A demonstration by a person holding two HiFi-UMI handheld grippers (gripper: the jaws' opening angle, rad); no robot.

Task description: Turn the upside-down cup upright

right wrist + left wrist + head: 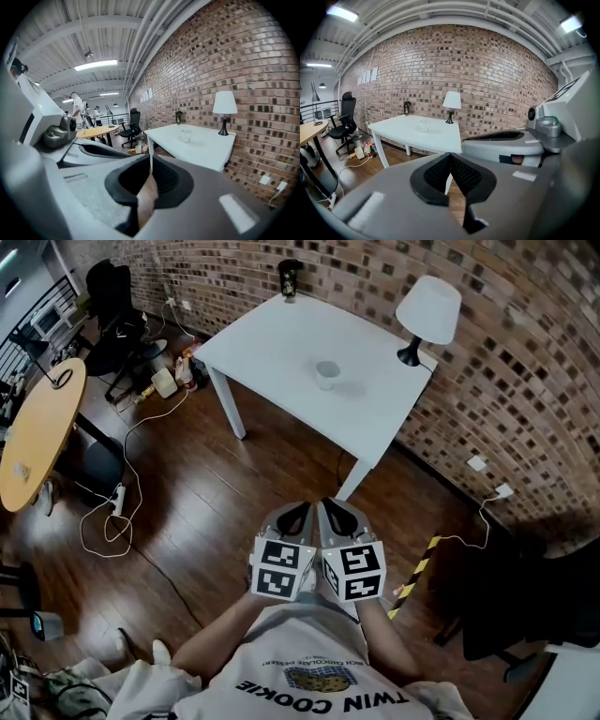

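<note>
The left gripper (300, 510) is clenched: in the left gripper view its black pads (440, 171) meet at the tips, with nothing between them. The right gripper (330, 507) is likewise closed on nothing, its pads (164, 180) pressed together at the front. The person holds both side by side and almost touching, close in front of the chest, each tilted somewhat downward and pointing toward the white table (281, 352).

A stretch of dark wooden floor (244, 493) lies between the grippers and the table, so neither is near anything on it. The cup (327, 374), small and clear, stands alone near the middle of the tabletop; at this distance I cannot tell which way up it is.

To its far right, by the brick wall (525, 381), stands a lamp (427, 313) with a white shade. A dark bottle (290, 279) sits at the table's far corner. Off to the left are a round wooden table (37, 427), a black office chair (112, 296) and loose white cables (127, 493) on the floor. A yellow-and-black strip (417, 570) lies on the floor just right of the grippers.
</note>
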